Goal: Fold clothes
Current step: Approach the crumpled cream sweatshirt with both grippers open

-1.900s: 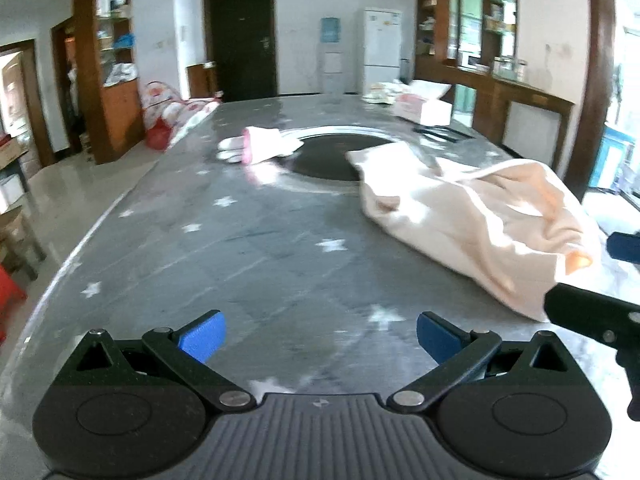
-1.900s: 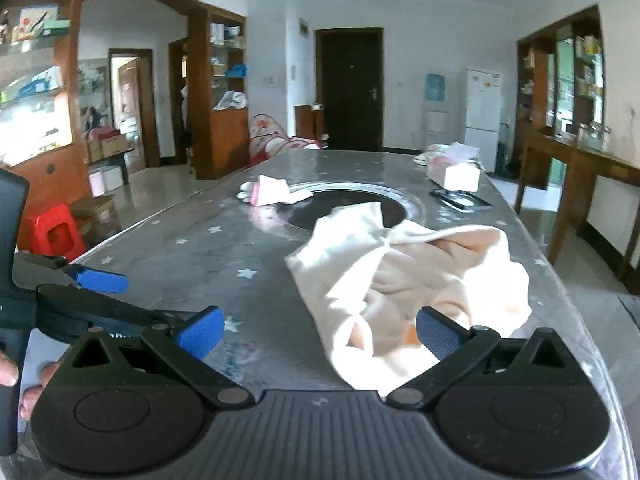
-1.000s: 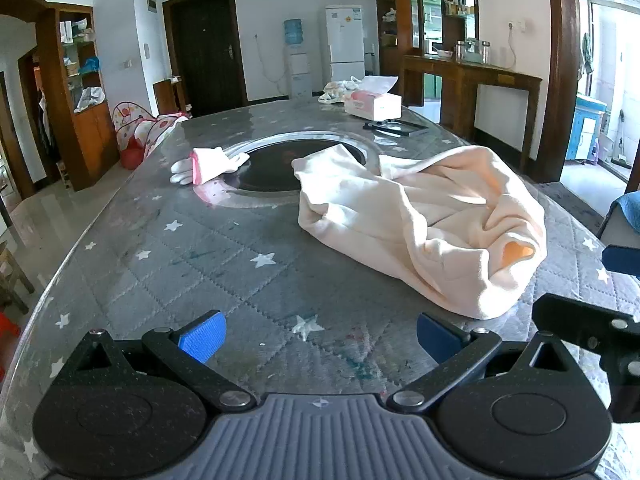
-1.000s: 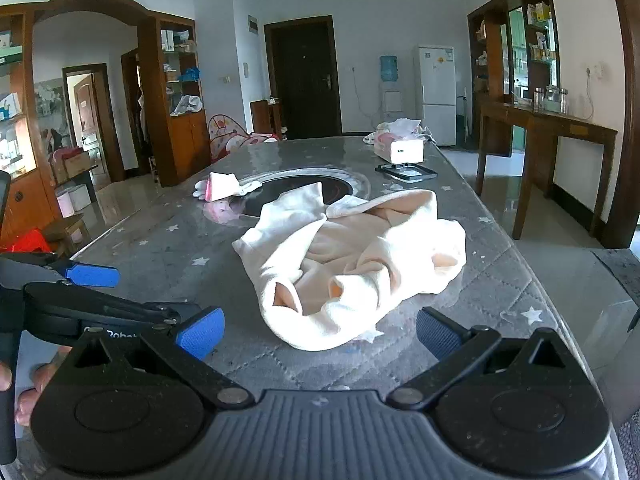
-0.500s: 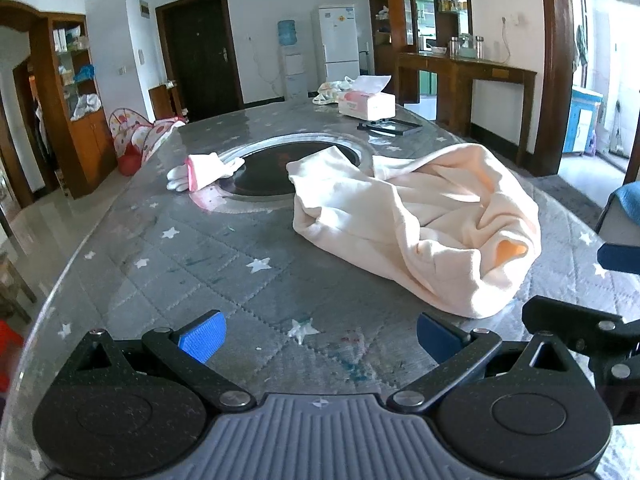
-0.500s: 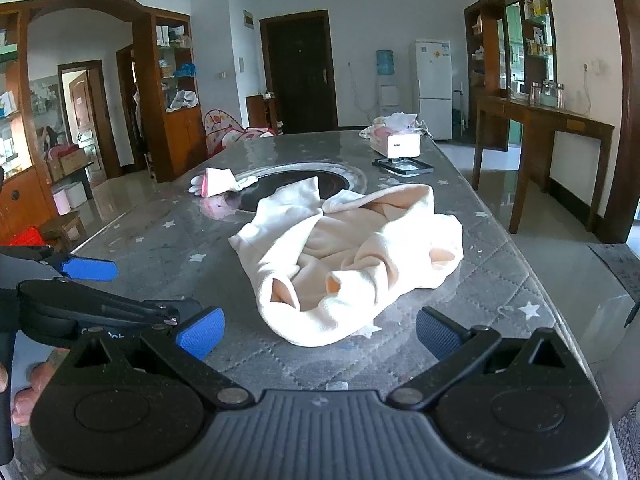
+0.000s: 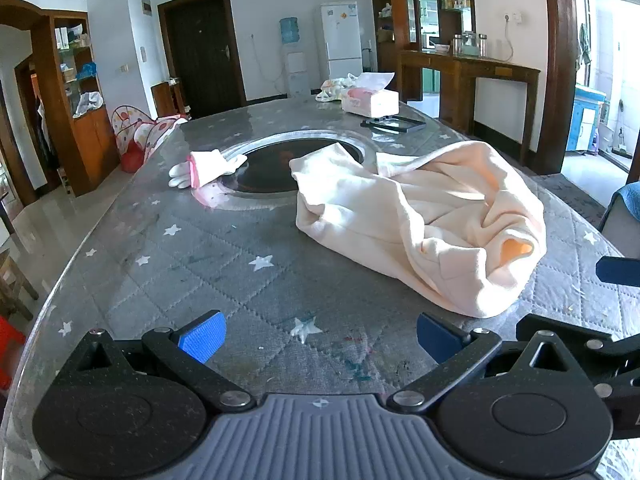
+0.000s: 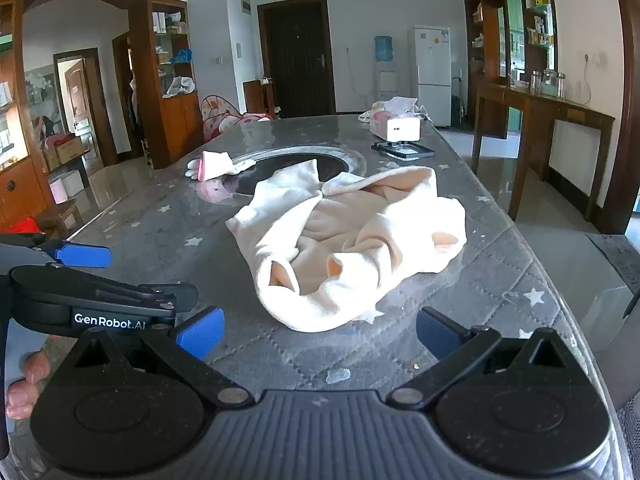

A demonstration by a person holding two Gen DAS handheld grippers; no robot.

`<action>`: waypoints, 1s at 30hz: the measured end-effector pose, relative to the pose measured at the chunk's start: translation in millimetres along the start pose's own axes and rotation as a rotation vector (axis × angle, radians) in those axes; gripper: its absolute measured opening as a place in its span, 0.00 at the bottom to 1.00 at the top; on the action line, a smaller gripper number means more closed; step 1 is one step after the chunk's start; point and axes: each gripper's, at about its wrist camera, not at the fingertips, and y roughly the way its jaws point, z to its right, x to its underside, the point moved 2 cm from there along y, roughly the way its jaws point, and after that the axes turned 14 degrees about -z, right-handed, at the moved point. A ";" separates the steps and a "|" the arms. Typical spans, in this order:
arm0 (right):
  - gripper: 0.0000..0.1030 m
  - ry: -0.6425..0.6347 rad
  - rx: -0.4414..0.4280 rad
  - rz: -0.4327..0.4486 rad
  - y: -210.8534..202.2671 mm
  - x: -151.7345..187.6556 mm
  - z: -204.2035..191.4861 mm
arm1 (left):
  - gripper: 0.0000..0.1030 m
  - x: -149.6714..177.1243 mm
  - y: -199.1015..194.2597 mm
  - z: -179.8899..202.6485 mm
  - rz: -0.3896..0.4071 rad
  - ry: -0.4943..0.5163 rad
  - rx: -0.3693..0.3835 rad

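The left gripper point(image 7: 318, 338) hovers low over the surface point(image 7: 224, 264) with its blue pads spread wide apart and nothing between them. The right gripper point(image 8: 318, 334) is likewise spread wide and empty, just above the near edge of the surface. In the right wrist view the left gripper appears at the left, side on, with a hand point(image 8: 24, 384) on its handle; in the left wrist view part of the right gripper shows at the right edge. Ahead of both lies the garment point(image 7: 424, 220), a cream, fleecy piece, crumpled and unfolded on the grey star-patterned cover. Its long axis runs from the near right, just beyond the right gripper, away toward the far left; the far end, a flat cuff-like edge, reaches over the rim of the dark round inset point(image 7: 280, 168) in the middle of the surface. The near end is bunched into folds with orange lining showing in a few openings point(image 8: 336, 268). Left of the inset lies a white and pink glove point(image 7: 202, 164), apart from the garment. Farther back stands a tissue box point(image 7: 370, 102) with a tissue sticking up from its slot, and just in front of it a flat black-framed item point(image 7: 394, 123) whose kind I cannot tell.
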 end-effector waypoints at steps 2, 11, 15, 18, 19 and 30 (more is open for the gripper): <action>1.00 -0.002 0.000 -0.004 0.5 0.1 -0.1 | 1.00 -0.1 0.7 0.2 -0.002 0.002 -0.002; 1.00 -0.005 0.006 -0.020 4.7 -0.7 -2.0 | 1.00 -0.7 6.4 0.9 -0.022 0.002 -0.001; 1.00 0.002 0.008 -0.026 5.8 -1.2 -0.9 | 1.00 -1.0 7.8 1.0 -0.026 0.002 0.001; 1.00 0.003 0.008 -0.028 6.3 -1.6 -0.6 | 1.00 -1.5 9.0 0.7 -0.031 0.001 -0.002; 1.00 0.002 0.008 -0.029 6.5 -1.7 -0.5 | 1.00 -1.6 9.4 0.5 -0.032 0.000 -0.002; 1.00 0.006 0.012 -0.034 9.9 -4.1 1.4 | 1.00 -3.2 13.5 0.7 -0.045 0.001 -0.004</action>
